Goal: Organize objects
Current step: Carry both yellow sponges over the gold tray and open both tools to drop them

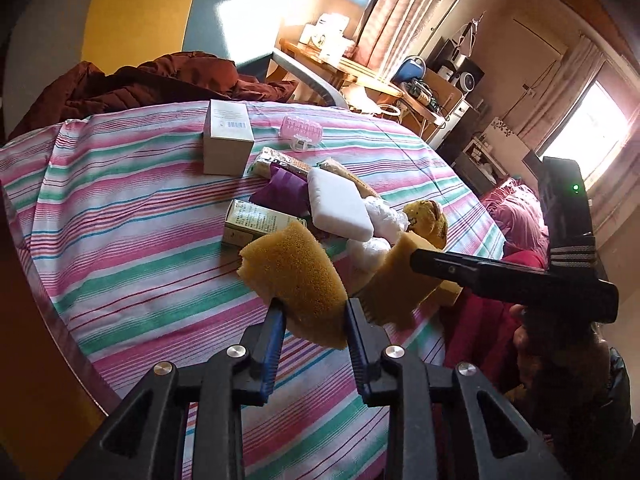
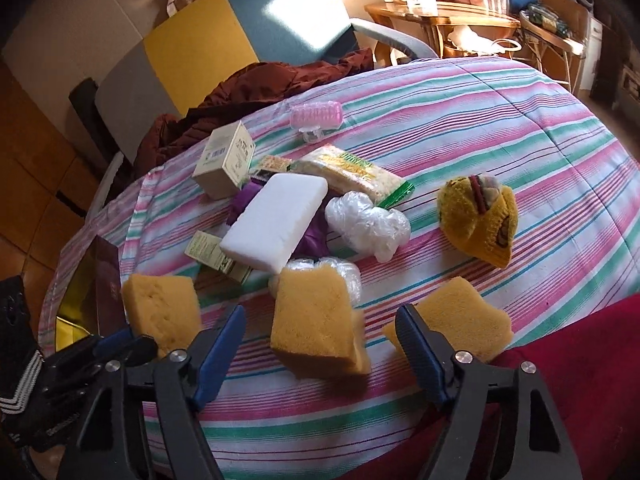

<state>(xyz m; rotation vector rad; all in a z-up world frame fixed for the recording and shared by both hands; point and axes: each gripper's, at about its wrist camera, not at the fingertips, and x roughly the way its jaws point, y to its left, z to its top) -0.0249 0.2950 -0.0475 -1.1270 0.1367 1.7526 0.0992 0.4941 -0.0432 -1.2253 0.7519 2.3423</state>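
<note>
My left hand-held gripper (image 1: 312,322) has a yellow sponge (image 1: 294,280) pinched between its blue pads, lifted above the striped cloth (image 1: 132,240). The sponge is porous and coarse, golden-yellow, with a rounded top and a ragged edge on one side. From the right wrist view it shows at the left as a blocky wedge (image 2: 162,306) with small holes in its face.

My right hand-held gripper (image 2: 320,338) is wide open, holding nothing. Between its fingers lies a second sponge (image 2: 314,320), same yellow, resting on the cloth, its far edge against a wad of clear plastic (image 2: 340,276). A third sponge (image 2: 464,326) with a notched outline lies just past the right finger, near the red fabric (image 2: 580,340).

Farther out sits the pile: a white block (image 2: 274,226) lying over a purple pouch (image 2: 314,236), a green carton (image 2: 216,258), a bigger plastic wad (image 2: 368,224), a snack packet (image 2: 352,174), a beige box (image 2: 226,166), a pink roller (image 2: 316,114), and a yellow knit toy (image 2: 478,218) set apart to the right.
</note>
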